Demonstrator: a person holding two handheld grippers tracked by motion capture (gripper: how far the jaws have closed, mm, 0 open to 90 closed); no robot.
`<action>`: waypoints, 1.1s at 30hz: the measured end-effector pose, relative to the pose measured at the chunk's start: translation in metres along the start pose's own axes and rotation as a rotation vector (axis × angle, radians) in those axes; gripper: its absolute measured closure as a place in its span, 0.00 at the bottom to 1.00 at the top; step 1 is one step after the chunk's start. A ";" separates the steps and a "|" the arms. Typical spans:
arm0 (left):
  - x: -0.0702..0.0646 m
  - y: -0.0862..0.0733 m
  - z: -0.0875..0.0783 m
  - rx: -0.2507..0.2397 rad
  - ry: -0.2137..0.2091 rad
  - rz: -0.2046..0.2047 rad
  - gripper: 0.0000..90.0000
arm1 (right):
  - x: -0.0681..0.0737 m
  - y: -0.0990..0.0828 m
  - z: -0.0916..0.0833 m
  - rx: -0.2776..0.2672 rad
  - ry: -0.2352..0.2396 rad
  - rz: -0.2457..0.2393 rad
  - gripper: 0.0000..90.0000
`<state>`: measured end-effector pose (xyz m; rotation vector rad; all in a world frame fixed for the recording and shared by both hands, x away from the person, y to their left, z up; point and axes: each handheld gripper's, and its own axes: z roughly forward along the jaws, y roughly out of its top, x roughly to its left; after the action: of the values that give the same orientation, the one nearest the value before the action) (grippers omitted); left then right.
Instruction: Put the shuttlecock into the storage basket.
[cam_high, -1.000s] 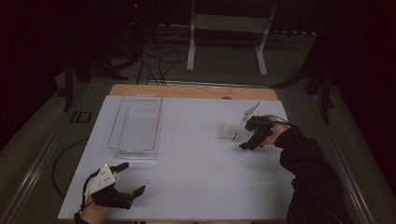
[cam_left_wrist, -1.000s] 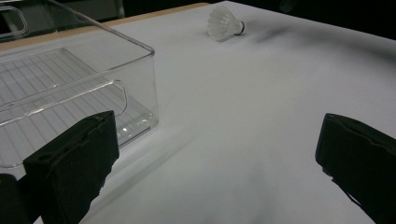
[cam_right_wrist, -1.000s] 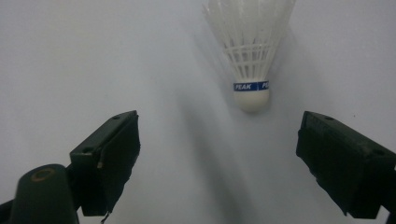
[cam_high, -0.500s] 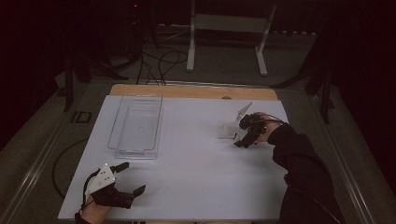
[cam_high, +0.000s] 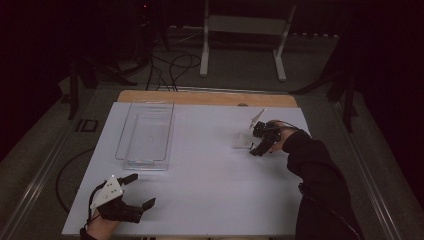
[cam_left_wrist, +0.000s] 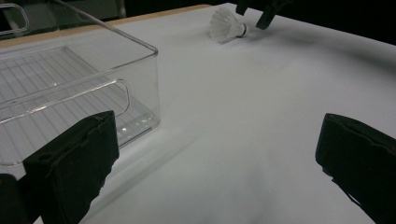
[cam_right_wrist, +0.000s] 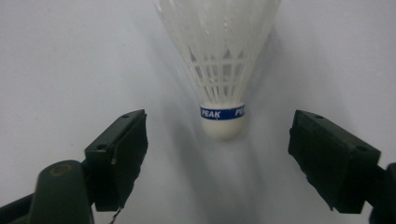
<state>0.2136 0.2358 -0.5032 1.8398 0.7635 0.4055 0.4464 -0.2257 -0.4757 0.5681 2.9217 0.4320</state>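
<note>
Shuttlecock (cam_right_wrist: 219, 70) lies on its side on the white table (cam_high: 215, 200), right of centre in the high view, its white cork and blue band turned toward the right gripper (cam_right_wrist: 217, 154) and its feather skirt fanning toward the top of the right gripper view. That gripper's jaws stand apart on either side of the cork, touching nothing; they have just been closing, with the cork lined up in the gap but not yet between the pads. In the high view the right gripper (cam_high: 263, 141) sits just beside the shuttlecock (cam_high: 243, 141), with a dark sleeve (cam_high: 320, 190) running down to the lower right of the frame. The left gripper (cam_high: 137, 192) rests at the lower left of that view, its jaws wide apart and empty. The left gripper view looks across the table between its two black jaws: a clear plastic bin (cam_left_wrist: 70, 88) fills the upper left, and the shuttlecock (cam_left_wrist: 226, 27) lies far off at the top centre, beneath the other gripper's dark jaws. In the high view the bin (cam_high: 146, 132) stands left of centre, well apart from the shuttlecock.
</note>
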 end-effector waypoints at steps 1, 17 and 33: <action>0.000 0.000 0.000 -0.002 0.000 -0.002 0.00 | -0.001 0.000 0.001 0.007 0.003 0.003 0.25; 0.000 0.000 0.000 0.000 -0.003 0.000 0.00 | -0.004 0.005 0.016 0.061 0.005 0.025 0.46; 0.000 0.000 0.001 0.003 -0.008 0.000 0.00 | -0.003 0.011 0.021 0.111 -0.002 -0.003 0.57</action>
<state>0.2142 0.2355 -0.5038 1.8427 0.7591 0.3972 0.4568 -0.2113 -0.4922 0.5777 2.9580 0.2697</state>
